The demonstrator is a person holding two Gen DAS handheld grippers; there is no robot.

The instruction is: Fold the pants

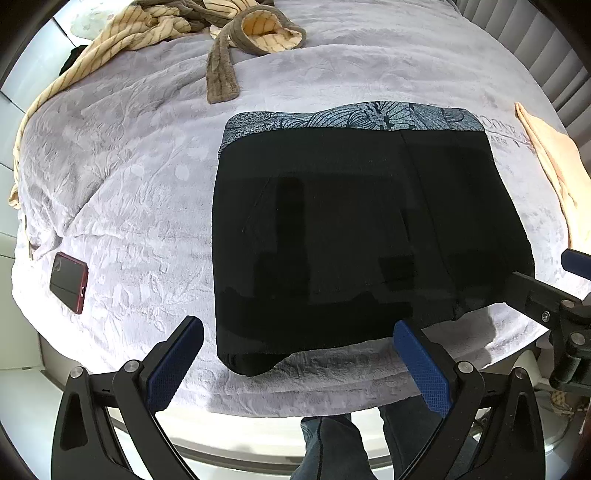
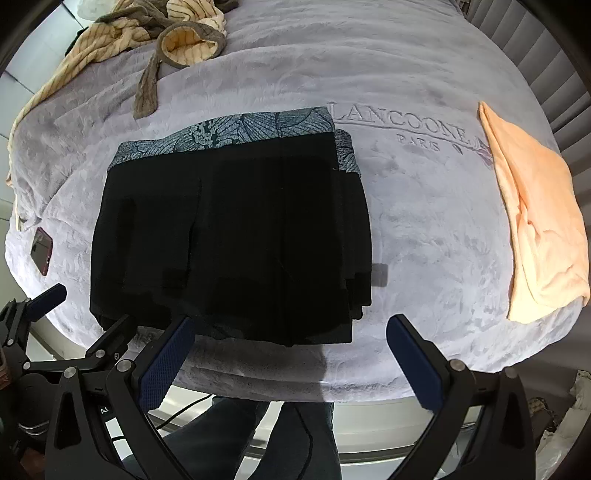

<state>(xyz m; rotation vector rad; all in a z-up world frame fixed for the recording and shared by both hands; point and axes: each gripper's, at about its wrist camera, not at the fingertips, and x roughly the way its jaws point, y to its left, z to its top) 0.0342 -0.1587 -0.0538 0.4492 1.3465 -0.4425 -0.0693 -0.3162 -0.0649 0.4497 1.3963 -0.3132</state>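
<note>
Plush lavender blanket (image 2: 424,229) covers the whole bed, kind of a crushed-velvet texture with an embossed leafy pattern and "LANCOONE PARIS" stamped into it. Sitting near the front edge are the black pants (image 2: 229,236), folded into a chunky rectangle, matte dark fabric with a blue-grey leaf-print waistband (image 2: 236,134) along the far side. You can see the stacked layers stepping out on the pile's right edge.

Both tools hover just short of the pile, holding nothing. The left gripper (image 1: 299,363) has its blue textured pads spread wide in front of the near hem, and the right gripper (image 2: 290,363) is spread wide too.

Other stuff around: a red phone (image 1: 69,281) lying flat off to the left, a peach towel (image 2: 539,229) folded long on the right, and a rumpled cream striped robe (image 1: 155,22) with a ribbed brown belt (image 1: 221,74) trailing toward the pants at the far end.
</note>
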